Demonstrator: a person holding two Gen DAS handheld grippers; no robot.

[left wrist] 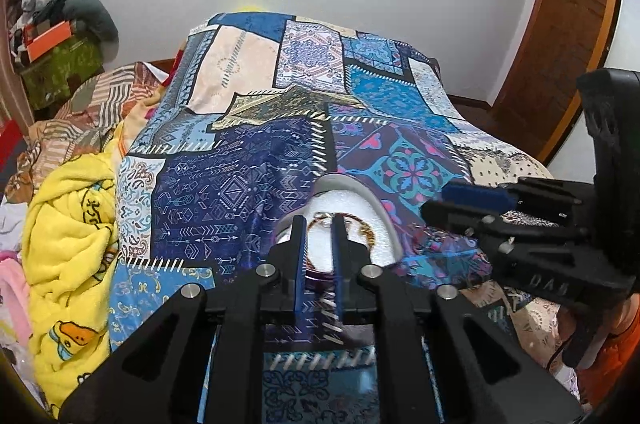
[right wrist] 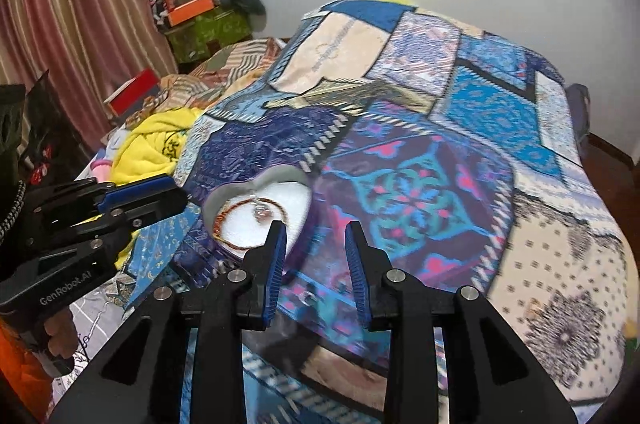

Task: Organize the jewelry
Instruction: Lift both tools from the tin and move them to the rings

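Two grippers hang over the bed, both aimed at a heart-shaped jewelry box [right wrist: 256,220]. The left gripper [left wrist: 319,220] has its blue-padded fingers drawn close with a narrow gap showing, and they appear to grasp nothing, though the tips overlap the box's near rim. The right gripper [right wrist: 316,228] stands released, jaws wide apart, empty, just right of the box. Inside, on white lining, lies a gold chain bracelet [left wrist: 362,226] beside a thin reddish bangle [right wrist: 250,224]; a small charm is too blurred to name. The box sits on a blue patchwork bedspread [right wrist: 460,127], with a yellow duck blanket [left wrist: 68,244] bunched at its left.
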